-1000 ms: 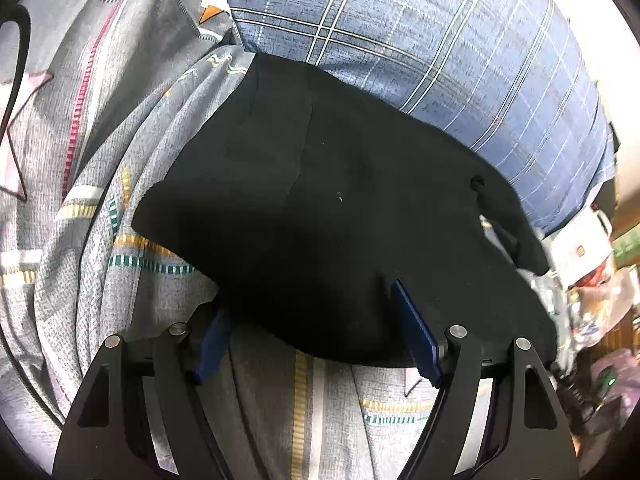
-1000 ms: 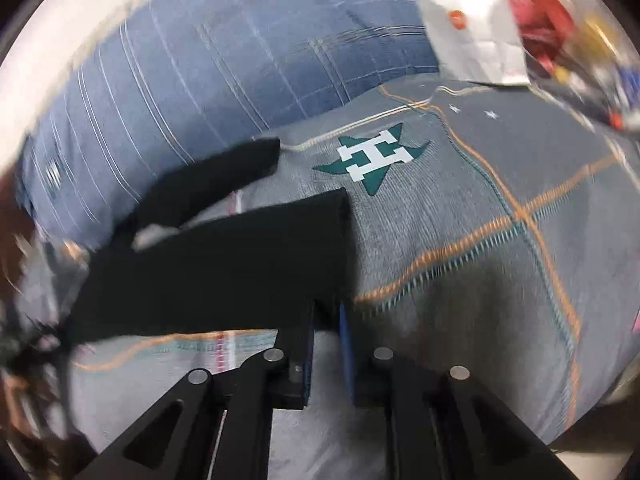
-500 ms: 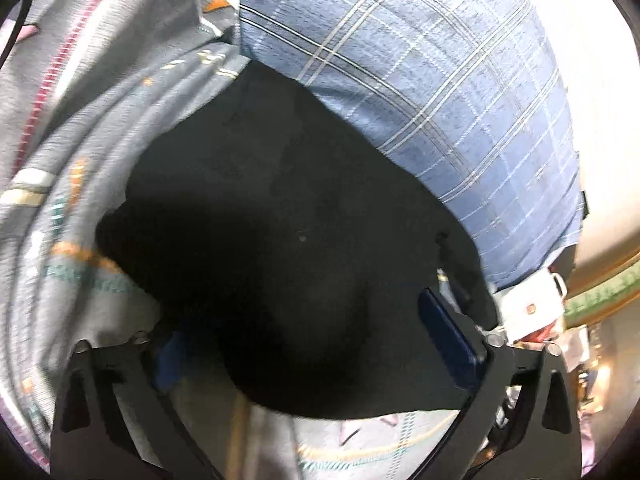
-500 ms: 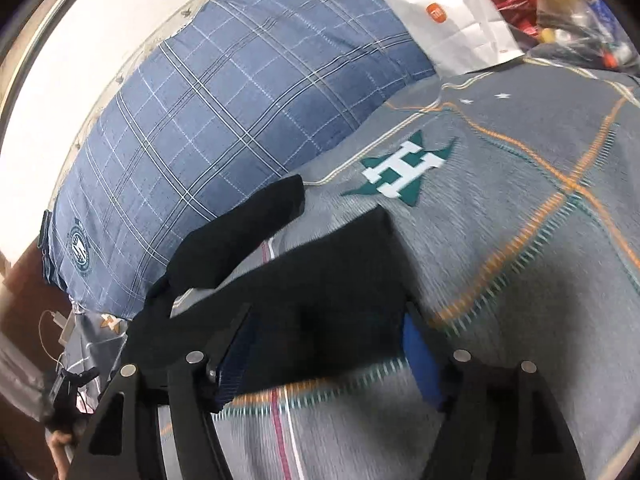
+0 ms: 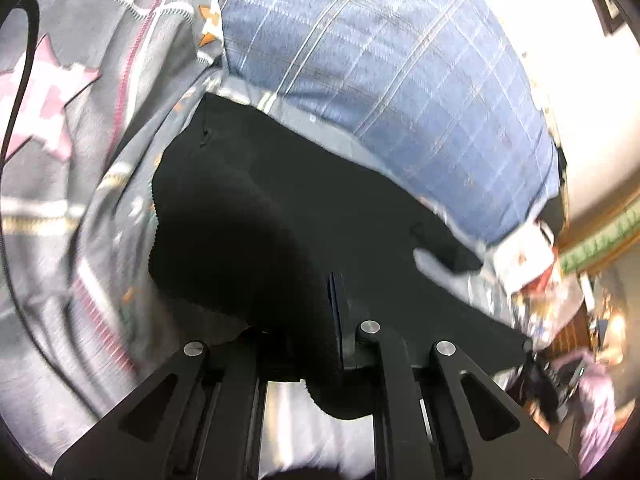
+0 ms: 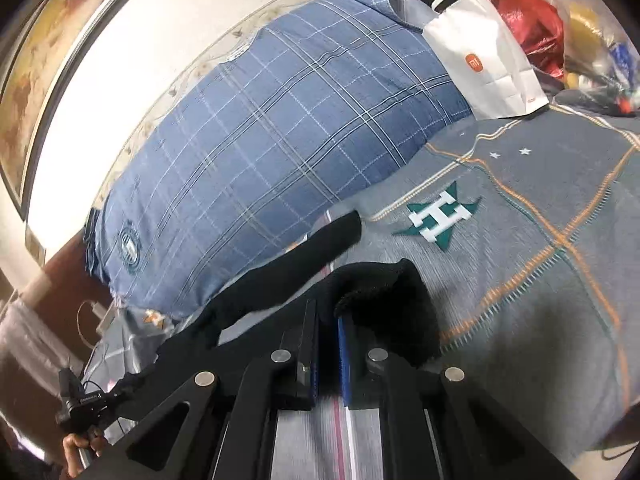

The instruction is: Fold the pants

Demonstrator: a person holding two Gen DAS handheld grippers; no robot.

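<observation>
Now, pants: black soft-fabric pants [image 5: 280, 208] lie spread on a grey patterned bedspread [image 5: 60, 240], their far edge close under a blue plaid pillow [image 5: 380, 60].
Left gripper: the black two-finger left gripper [image 5: 334, 300] has just been closing; its jaws stand pressed together with a fold of the pants' near edge pinched between them, the cloth bunching and drooping below the fingers.
Right gripper: the black right gripper with blue pads [image 6: 328, 320] has also just been closing; its jaws are nearly together on a raised, rumpled hump of the pants [image 6: 380, 292].
Left wrist view only: a pink star print [image 5: 40, 96] on the bedspread, a thin black cable [image 5: 20, 80] curving along the left edge, and a small orange-and-white star [image 5: 209, 26] beside the pillow. Much of this view is motion-blurred.
Right wrist view only: one pant leg [image 6: 312, 256] reaching away toward the pillow [image 6: 280, 152], a green-and-white H emblem [image 6: 438, 216] on the bedspread [image 6: 540, 280], a white paper bag with an orange square logo [image 6: 484, 60] standing at the pillow's far end, a red plastic bag [image 6: 528, 28] behind it, and a round crest [image 6: 130, 246] on the pillow.
Person: a hand [image 6: 78, 448] shows at the lower left of the right wrist view, holding a black device.
</observation>
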